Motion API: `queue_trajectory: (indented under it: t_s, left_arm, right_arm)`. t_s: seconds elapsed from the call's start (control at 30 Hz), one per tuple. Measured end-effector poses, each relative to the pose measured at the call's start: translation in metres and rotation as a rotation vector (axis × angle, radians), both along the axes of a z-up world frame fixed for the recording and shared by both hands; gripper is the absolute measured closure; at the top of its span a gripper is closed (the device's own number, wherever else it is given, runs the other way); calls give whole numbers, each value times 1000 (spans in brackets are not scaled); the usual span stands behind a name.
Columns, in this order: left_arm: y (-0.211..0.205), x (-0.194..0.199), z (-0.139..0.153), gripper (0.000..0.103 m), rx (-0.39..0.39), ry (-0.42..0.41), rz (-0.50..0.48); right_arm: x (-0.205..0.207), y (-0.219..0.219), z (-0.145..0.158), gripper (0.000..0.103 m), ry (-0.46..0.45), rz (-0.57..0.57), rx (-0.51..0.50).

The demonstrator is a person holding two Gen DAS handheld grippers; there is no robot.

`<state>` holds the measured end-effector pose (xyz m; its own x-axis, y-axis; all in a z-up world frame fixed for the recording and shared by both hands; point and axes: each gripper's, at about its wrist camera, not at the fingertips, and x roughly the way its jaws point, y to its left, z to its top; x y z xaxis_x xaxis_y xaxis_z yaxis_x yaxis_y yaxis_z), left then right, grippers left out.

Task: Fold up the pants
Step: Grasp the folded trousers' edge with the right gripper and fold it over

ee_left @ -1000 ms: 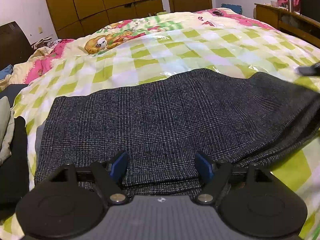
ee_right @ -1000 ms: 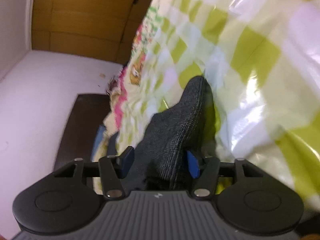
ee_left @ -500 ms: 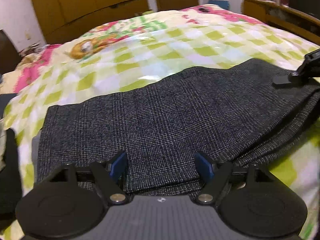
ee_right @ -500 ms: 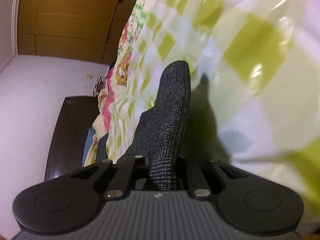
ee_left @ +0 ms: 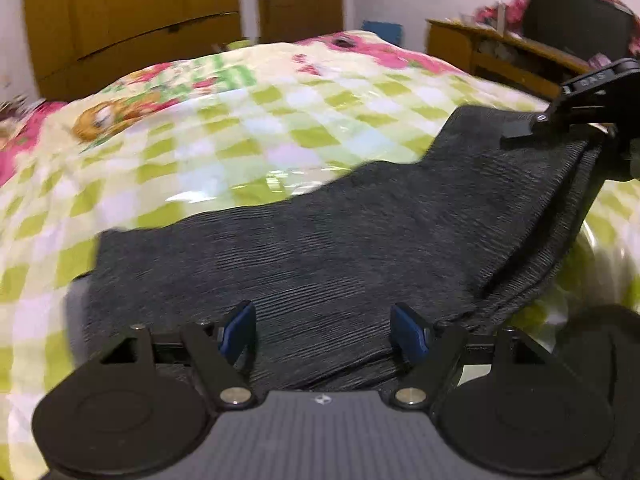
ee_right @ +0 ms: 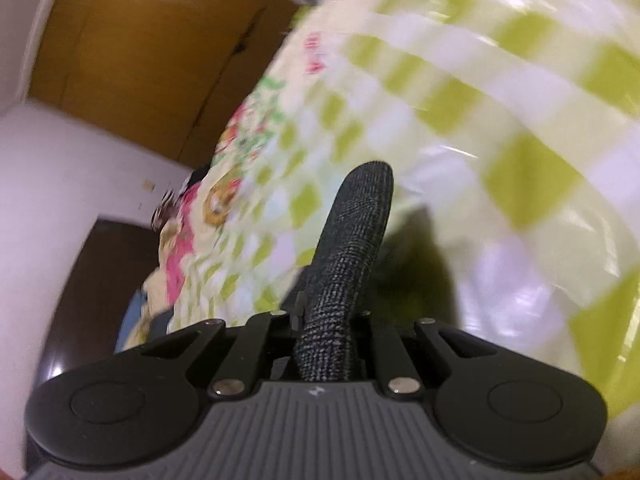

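Pants (ee_left: 352, 240) of dark grey checked cloth lie folded lengthwise across a bed (ee_left: 240, 128), their right end raised off the cover while the left end stays flat. The right gripper (ee_right: 328, 320) has its 2 jaws pinched tight on that raised end: in the right wrist view a narrow ridge of the cloth stands up between the closed arms and runs forward to a rounded fold. The same gripper appears at the right edge of the left wrist view (ee_left: 520, 130), clamped on the lifted corner, with several layers of cloth hanging below it in a sloping edge. The left gripper (ee_left: 324, 332) stands wide open; its 2 blue pads (ee_left: 238, 330) sit apart over the near edge of the pants, and whether they touch the cloth is not clear. Both views are blurred. The bed cover is a glossy check of green, white and pale yellow squares, with a cartoon print (ee_left: 100, 118) and pink patches toward the far side. Beyond the bed stand a brown wooden wardrobe (ee_left: 132, 24), a wooden door (ee_left: 300, 0) and white walls, and at the right a low wooden bench (ee_left: 500, 56) bears a dark screen draped with pink cloth.
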<state>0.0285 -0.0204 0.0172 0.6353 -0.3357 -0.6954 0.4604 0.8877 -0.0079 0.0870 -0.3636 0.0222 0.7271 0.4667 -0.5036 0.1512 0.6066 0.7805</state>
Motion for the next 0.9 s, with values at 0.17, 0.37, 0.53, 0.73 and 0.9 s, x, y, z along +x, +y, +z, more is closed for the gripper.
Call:
queue_trajectory:
  t_s: [0.17, 0.37, 0.53, 0.73, 0.9]
  left_arm:
    - [43, -3, -2, 16, 25, -18, 131]
    - [57, -10, -8, 16, 21, -27, 137]
    - [67, -16, -7, 16, 26, -48, 150]
    - [78, -16, -9, 16, 4, -43, 170]
    - [83, -16, -9, 16, -11, -40, 174]
  right_arm:
    - [20, 51, 36, 92, -69, 125, -71]
    - [51, 142, 56, 92, -94, 327, -165]
    - [70, 211, 40, 92, -62, 449, -201]
    - [75, 263, 17, 92, -4, 531, -249]
    - [73, 281, 10, 92, 15, 551, -333]
